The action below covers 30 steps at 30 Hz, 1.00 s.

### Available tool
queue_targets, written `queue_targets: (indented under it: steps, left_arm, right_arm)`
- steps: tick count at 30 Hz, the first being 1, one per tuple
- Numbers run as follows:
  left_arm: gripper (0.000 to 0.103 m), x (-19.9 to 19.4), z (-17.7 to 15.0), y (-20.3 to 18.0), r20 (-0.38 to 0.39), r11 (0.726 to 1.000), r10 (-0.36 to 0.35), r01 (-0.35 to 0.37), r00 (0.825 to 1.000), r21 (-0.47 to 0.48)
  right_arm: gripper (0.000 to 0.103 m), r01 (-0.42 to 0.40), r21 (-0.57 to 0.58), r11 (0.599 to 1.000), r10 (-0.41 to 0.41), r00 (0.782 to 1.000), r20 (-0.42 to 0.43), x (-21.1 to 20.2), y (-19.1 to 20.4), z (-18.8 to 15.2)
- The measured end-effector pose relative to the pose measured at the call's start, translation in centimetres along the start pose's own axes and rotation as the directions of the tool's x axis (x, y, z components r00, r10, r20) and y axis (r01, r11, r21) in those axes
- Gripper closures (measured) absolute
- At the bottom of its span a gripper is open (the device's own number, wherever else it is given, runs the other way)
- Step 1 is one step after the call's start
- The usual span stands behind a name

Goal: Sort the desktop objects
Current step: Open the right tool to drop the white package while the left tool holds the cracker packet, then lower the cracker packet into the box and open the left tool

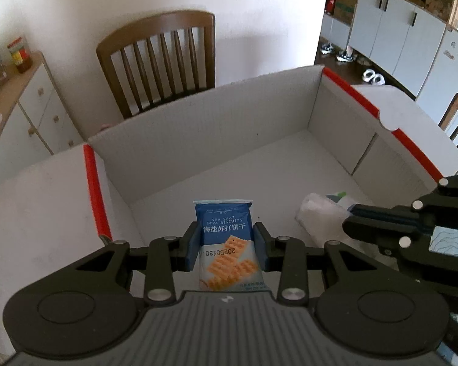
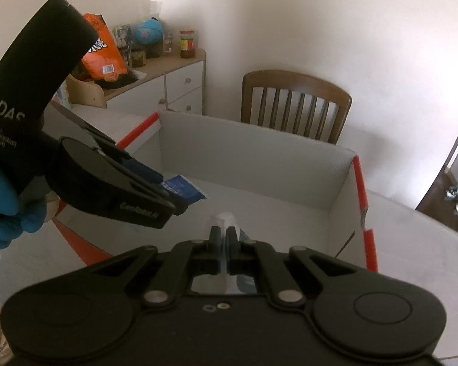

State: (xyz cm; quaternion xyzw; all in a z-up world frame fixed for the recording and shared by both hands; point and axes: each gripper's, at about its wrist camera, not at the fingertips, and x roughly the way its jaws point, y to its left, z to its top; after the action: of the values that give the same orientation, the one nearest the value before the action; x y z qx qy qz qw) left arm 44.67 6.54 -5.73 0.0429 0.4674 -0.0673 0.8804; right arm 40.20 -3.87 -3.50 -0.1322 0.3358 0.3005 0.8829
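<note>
A blue sea-salt soda biscuit packet (image 1: 226, 262) stands between the blue pads of my left gripper (image 1: 226, 231), which is shut on it just above the floor of a white cardboard box (image 1: 229, 116) with red edges. From the right, my right gripper (image 1: 349, 218) reaches into the box, shut on a crumpled clear plastic packet (image 1: 317, 213). In the right wrist view, the right gripper (image 2: 223, 236) pinches that thin clear packet (image 2: 226, 218) over the box (image 2: 259, 158). A blue-gloved hand (image 2: 3, 201) holds the left gripper (image 2: 180, 202) with the blue packet (image 2: 184, 190).
The box sits on a white table (image 1: 30, 213). A wooden chair (image 1: 158, 61) stands behind the box, and a second chair (image 1: 456, 122) at the right. A white sideboard (image 2: 180, 85) at the left carries a jar (image 2: 187, 44), a globe (image 2: 149, 32) and an orange snack bag (image 2: 103, 58).
</note>
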Motion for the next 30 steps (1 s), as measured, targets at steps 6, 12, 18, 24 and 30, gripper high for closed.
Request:
queue_targets:
  steps: [6, 12, 18, 24, 30]
  left_arm:
    - [0.067, 1.4, 0.5, -0.4, -0.071, 1.000, -0.001, 0.002, 0.997, 0.024]
    - [0.067, 2.3, 0.7, -0.6, -0.111, 0.999, 0.011, -0.007, 0.994, 0.035]
    - [0.067, 3.1, 0.5, -0.2, -0.139, 1.000, -0.001, 0.002, 0.990, 0.013]
    - [0.055, 3.4, 0.3, -0.3, -0.151, 1.000, -0.014, 0.015, 0.988, 0.005]
    - [0.053, 2.4, 0.1, -0.4, -0.120, 1.000, -0.016, 0.017, 0.993, 0.000]
  right_arm:
    - [0.100, -0.032, 0.000, 0.999, 0.032, 0.999, -0.034, 0.2, 0.2, -0.1]
    - [0.083, -0.091, 0.069, 0.993, 0.098, 0.990, -0.103, 0.6, -0.5, 0.0]
    - [0.074, -0.110, 0.137, 0.984, 0.124, 0.987, -0.099, -0.4, -2.2, 0.1]
    - [0.065, -0.102, 0.163, 0.981, 0.117, 0.989, -0.086, -1.2, -2.8, 0.0]
    - [0.062, -0.104, 0.162, 0.981, 0.118, 0.990, -0.079, -1.8, -2.9, 0.3]
